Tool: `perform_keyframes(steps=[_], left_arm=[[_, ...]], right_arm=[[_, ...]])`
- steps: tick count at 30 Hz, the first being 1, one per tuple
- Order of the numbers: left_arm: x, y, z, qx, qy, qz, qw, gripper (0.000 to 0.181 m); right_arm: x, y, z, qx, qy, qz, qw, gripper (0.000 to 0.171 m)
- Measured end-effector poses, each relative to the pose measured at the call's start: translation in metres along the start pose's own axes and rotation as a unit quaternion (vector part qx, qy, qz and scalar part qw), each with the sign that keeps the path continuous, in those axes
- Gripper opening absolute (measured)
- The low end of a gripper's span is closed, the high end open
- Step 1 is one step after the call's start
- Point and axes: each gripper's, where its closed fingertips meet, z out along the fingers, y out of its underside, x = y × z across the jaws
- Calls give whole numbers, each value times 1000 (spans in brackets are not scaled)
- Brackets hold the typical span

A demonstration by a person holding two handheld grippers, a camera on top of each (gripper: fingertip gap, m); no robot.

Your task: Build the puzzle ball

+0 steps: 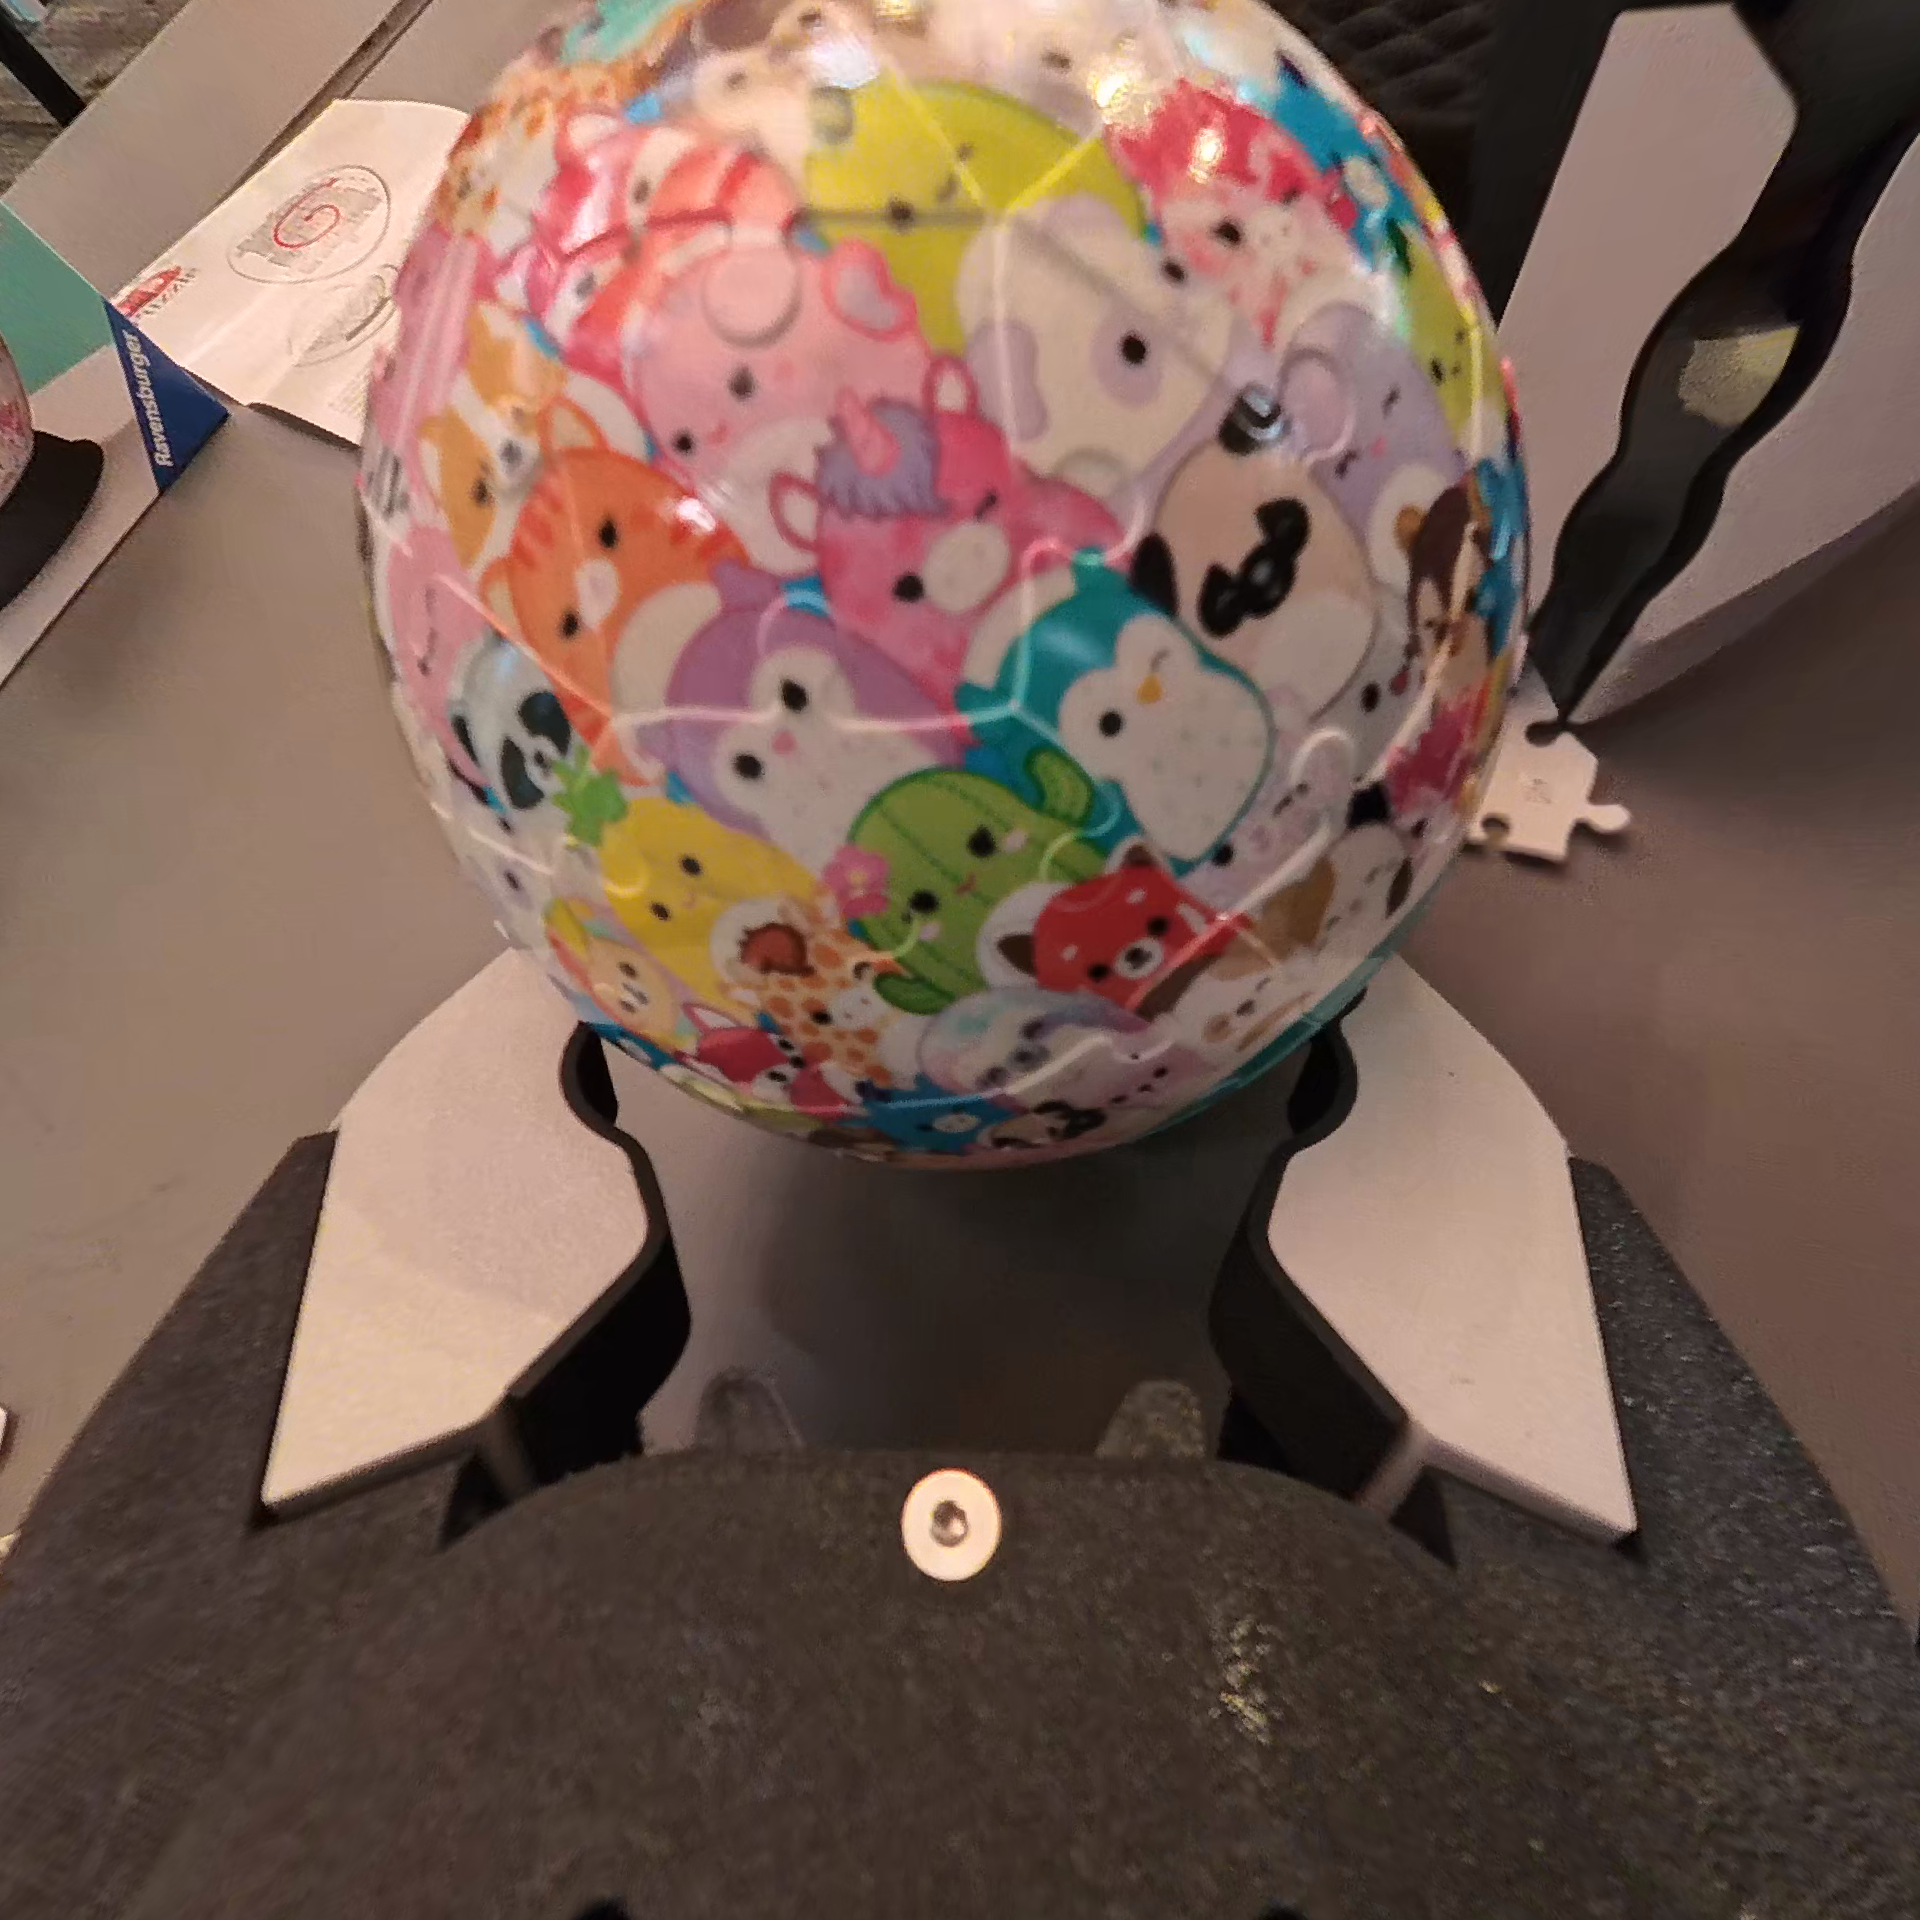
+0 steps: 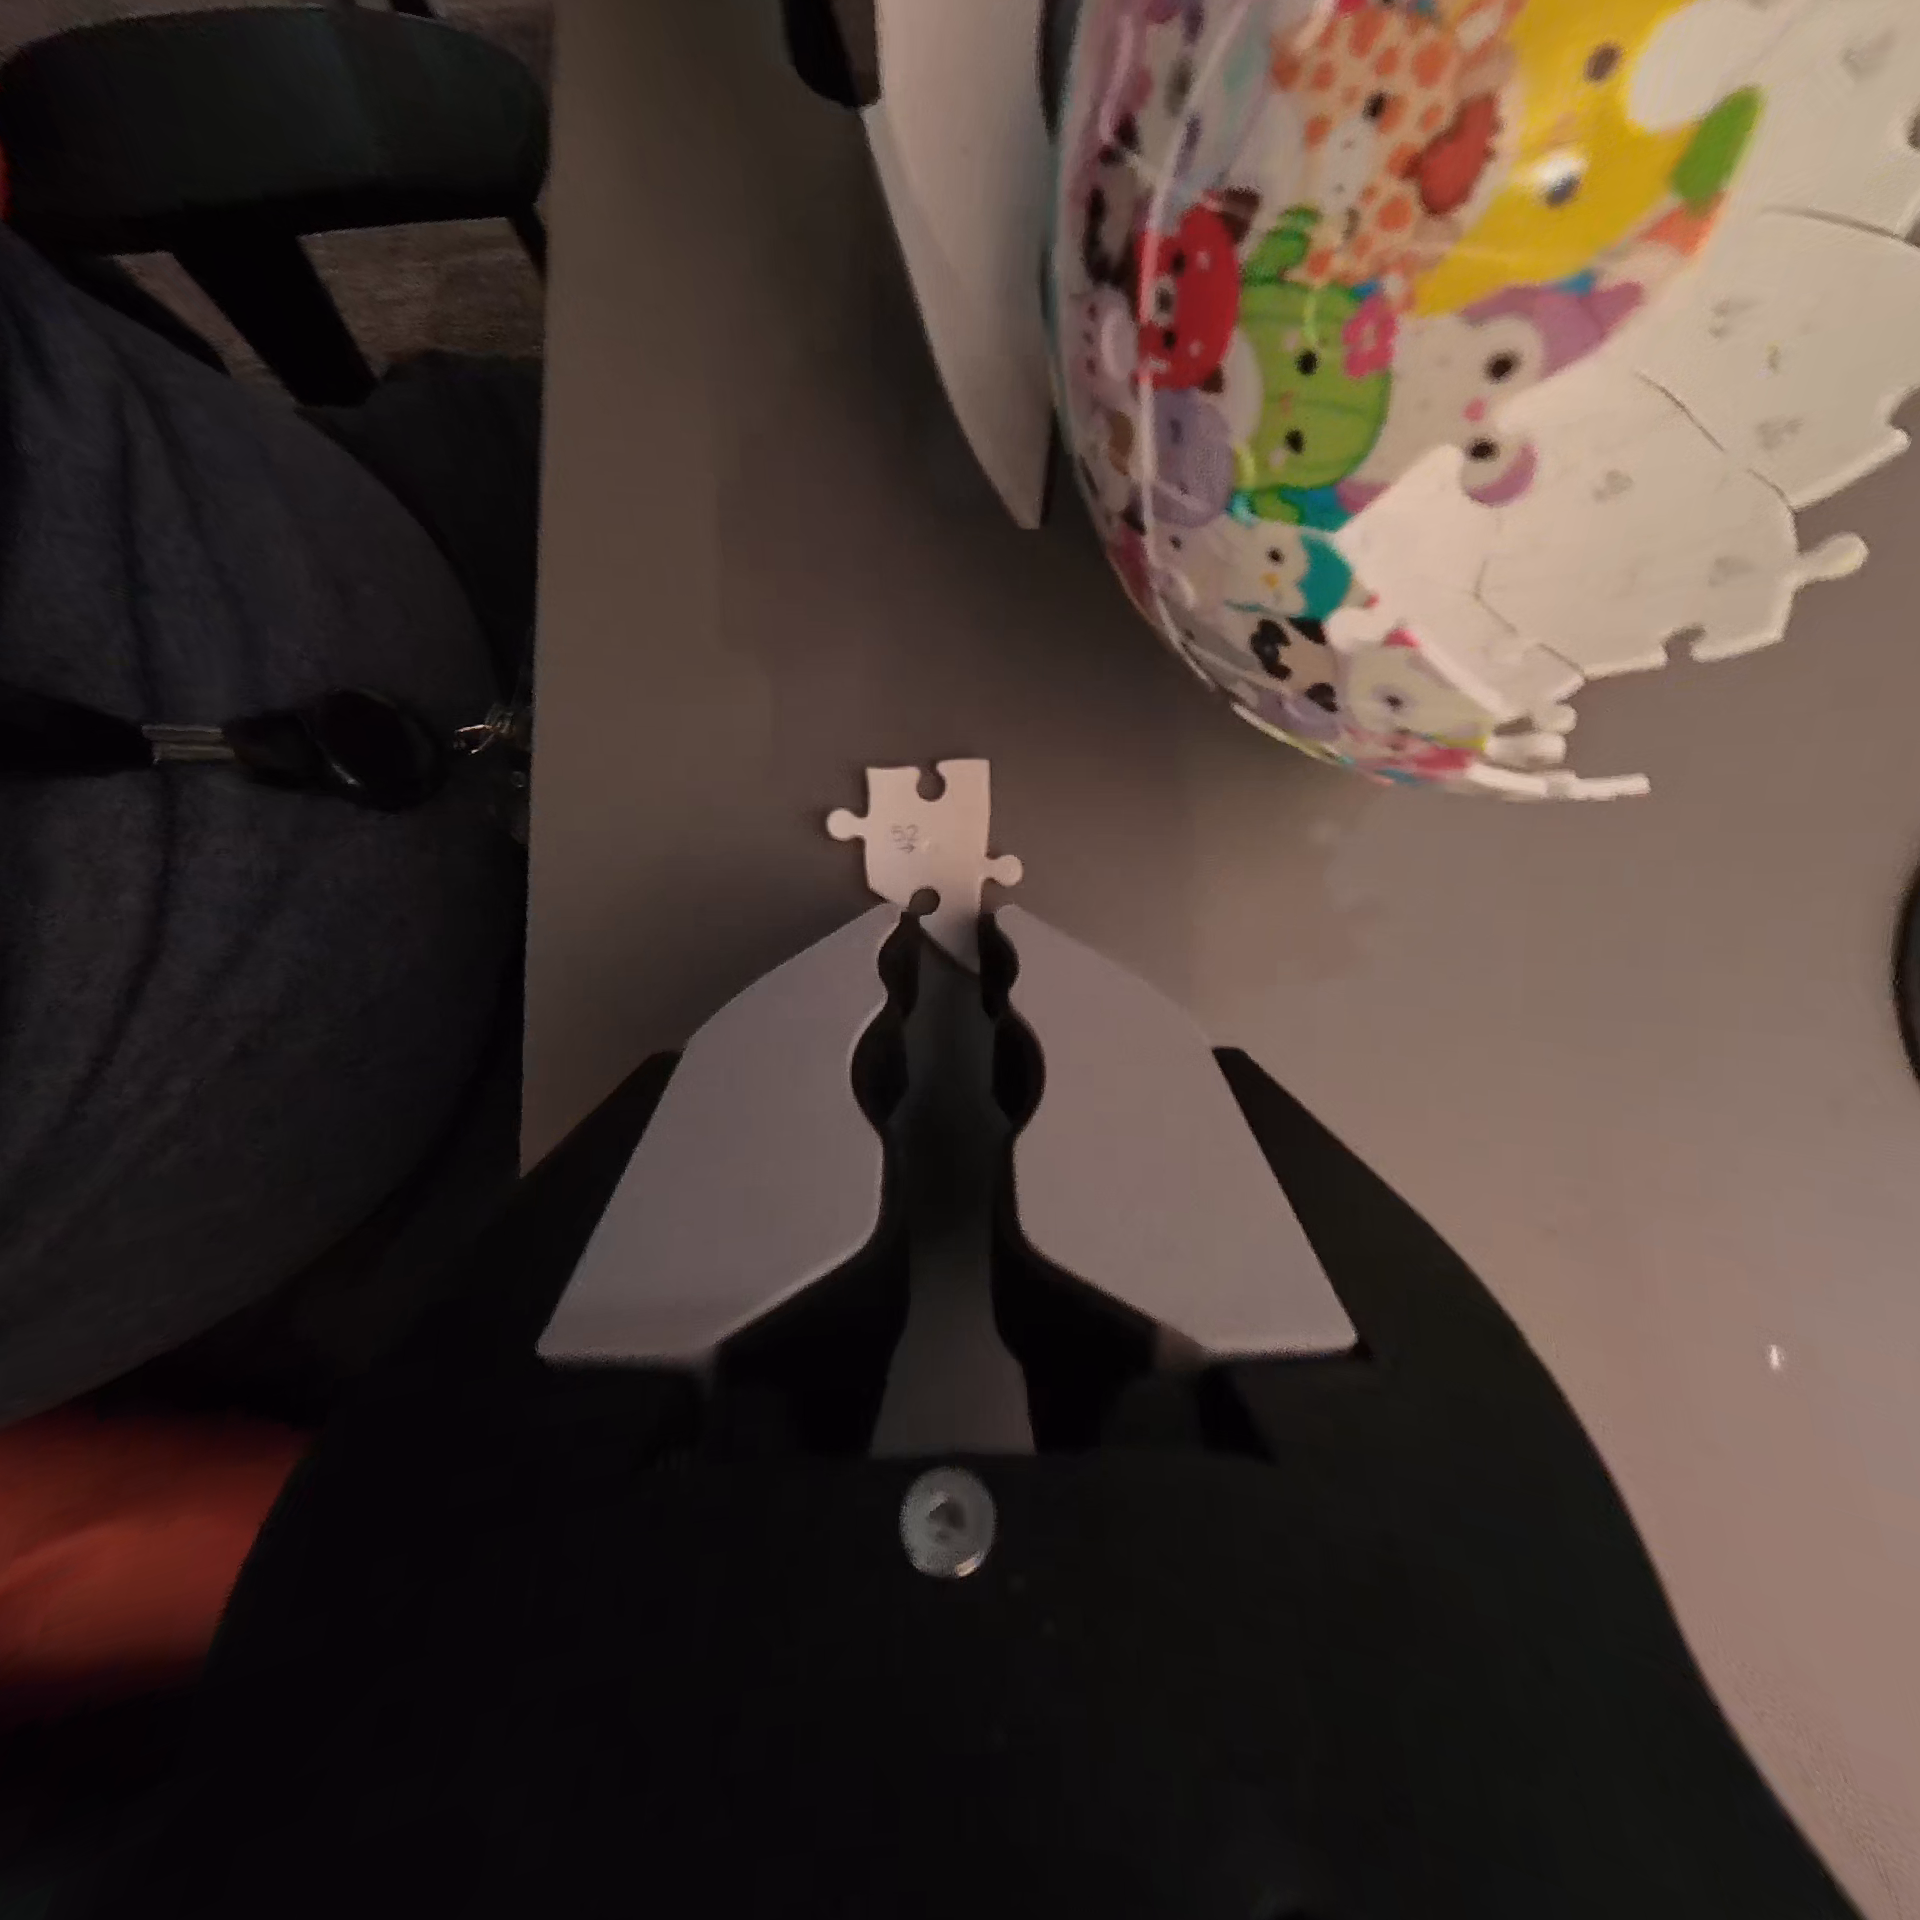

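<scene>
The puzzle ball [image 1: 935,561], covered in colourful cartoon animals, sits between the fingers of my left gripper [image 1: 956,1060], which is shut on its lower sides. In the right wrist view the ball [image 2: 1299,364] shows an open side with white piece backs. A loose white puzzle piece [image 2: 925,842] lies face down on the grey table [image 2: 727,623]. My right gripper [image 2: 940,925] pinches its near edge between the fingertips. The same piece [image 1: 1548,805] shows in the left wrist view, with the right gripper [image 1: 1662,436] coming down on it beside the ball.
The puzzle box [image 1: 104,364] and a paper instruction sheet [image 1: 301,249] lie at the back left. A person in dark clothing [image 2: 208,831] sits at the table edge, with a dark chair [image 2: 260,125] behind.
</scene>
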Motion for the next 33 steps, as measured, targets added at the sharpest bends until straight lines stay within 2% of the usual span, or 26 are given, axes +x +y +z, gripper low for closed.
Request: perform_keyframes(steps=[4, 8, 10, 13, 18, 22, 28, 33], left_arm=[[0, 1, 0, 0, -1, 0, 1000, 128], [0, 2, -1, 2, 2, -9, 1000, 128], [0, 2, -1, 3, 0, -8, 1000, 128], [0, 2, -1, 5, -3, -6, 1000, 128], [0, 3, -2, -1, -2, 4, 1000, 128], [0, 3, -2, -4, -2, 7, 1000, 127], [0, 4, -3, -8, -4, 10, 1000, 127], [0, 4, -3, -6, -3, 6, 1000, 127]], right_arm=[[15, 15, -12, -37, 82, 75, 993, 12], [29, 32, -28, -51, 154, 170, 972, 12], [29, 32, -32, -28, 163, 211, 964, 12], [16, 30, -31, -9, 120, 248, 961, 20], [9, 19, -47, 42, 40, 241, 969, 18], [24, 20, -55, 52, 47, 211, 975, 18], [17, 32, -30, -31, 56, 167, 984, 21], [21, 30, -28, -28, 81, 157, 984, 24]])
